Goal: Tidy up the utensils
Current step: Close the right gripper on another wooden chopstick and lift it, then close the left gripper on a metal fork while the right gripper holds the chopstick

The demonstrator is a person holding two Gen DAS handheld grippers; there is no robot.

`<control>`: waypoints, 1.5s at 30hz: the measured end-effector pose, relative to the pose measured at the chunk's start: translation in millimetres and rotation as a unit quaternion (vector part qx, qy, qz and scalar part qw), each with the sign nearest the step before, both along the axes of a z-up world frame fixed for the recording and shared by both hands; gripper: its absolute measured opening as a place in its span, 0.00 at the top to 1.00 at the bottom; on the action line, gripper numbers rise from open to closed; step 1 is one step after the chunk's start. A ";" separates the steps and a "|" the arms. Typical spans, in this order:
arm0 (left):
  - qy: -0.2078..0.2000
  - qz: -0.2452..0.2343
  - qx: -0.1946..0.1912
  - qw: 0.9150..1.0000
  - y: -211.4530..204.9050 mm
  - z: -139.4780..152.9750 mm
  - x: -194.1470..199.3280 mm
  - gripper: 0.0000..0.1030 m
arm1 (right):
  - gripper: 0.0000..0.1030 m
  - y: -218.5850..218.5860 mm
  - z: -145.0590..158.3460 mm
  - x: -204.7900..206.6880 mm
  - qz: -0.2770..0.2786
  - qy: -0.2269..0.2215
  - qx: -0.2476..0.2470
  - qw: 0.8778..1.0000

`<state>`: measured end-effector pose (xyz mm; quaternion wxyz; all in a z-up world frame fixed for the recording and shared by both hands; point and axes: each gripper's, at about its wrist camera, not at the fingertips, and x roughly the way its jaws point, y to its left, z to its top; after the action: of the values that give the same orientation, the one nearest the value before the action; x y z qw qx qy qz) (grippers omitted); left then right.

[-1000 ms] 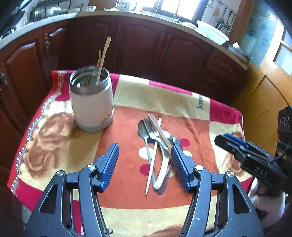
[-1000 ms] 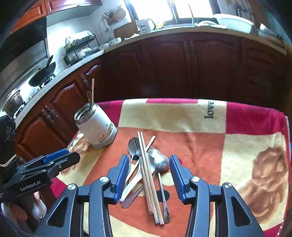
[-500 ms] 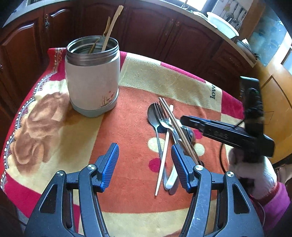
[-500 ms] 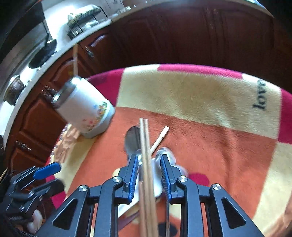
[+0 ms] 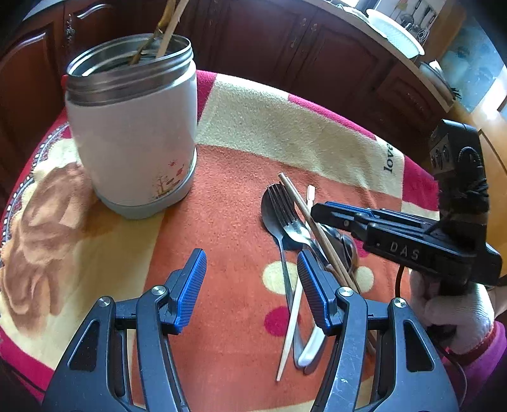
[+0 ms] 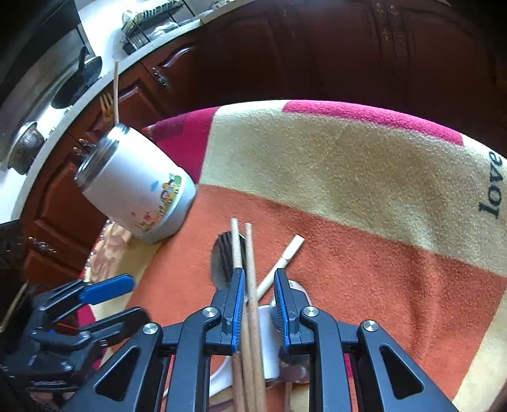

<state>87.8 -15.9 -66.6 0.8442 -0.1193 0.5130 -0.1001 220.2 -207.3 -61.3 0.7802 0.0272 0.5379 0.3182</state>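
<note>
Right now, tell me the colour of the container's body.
White, with a small printed picture near the base of the container; left wrist view.

- Bare orange blanket (image 5: 228, 222) lies open between the white steel-rimmed canister (image 5: 133, 139) and the utensil pile (image 5: 294, 241).
- The right hand-held gripper (image 5: 320, 212) overhangs that pile.

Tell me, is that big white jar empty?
Not empty. The white jar is open-topped, and wooden utensils stick up out of it.

Left gripper (image 5: 252, 285) tilted down, jaws wide apart, nothing between them. Right gripper (image 6: 258, 294) tilted down, jaws just been closing, narrow gap left, chopsticks between them. Gloved right hand (image 5: 456, 313) on its handle.
</note>
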 end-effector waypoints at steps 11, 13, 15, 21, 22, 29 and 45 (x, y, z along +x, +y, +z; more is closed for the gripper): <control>-0.002 0.006 0.011 1.000 -4.0 -8.1 7.6 0.42 | 0.83 11.0 -5.5 1.5 0.032 0.004 -0.021 0.999; 0.003 0.008 0.009 1.000 -3.2 -9.6 8.4 0.42 | 0.83 13.9 -5.5 2.2 0.034 0.004 -0.021 0.999; 0.005 0.007 0.011 1.000 -3.7 -9.8 8.6 0.42 | 0.92 15.0 -7.2 1.5 0.033 -0.008 -0.034 0.999; 0.002 0.003 0.020 1.000 -9.2 -9.6 13.7 0.42 | 0.94 -5.9 -3.5 -0.8 0.002 -0.039 -0.055 0.998; 0.003 0.002 0.021 1.000 -10.3 -10.6 15.9 0.42 | 0.94 -12.9 -2.6 -0.6 -0.007 -0.043 -0.059 0.997; 0.001 0.002 0.026 1.000 -17.1 -15.7 29.4 0.42 | 0.95 -52.6 -7.4 -0.5 -0.045 -0.027 -0.071 0.996; 0.000 0.019 -0.016 1.000 -16.4 -34.0 55.8 0.84 | 0.94 -63.6 -14.1 3.3 -0.055 -0.014 -0.059 0.997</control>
<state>143.6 -32.3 -100.6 0.8438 -0.1422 0.5092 -0.0920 223.5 -270.9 -75.4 0.8045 0.0064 0.5420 0.2426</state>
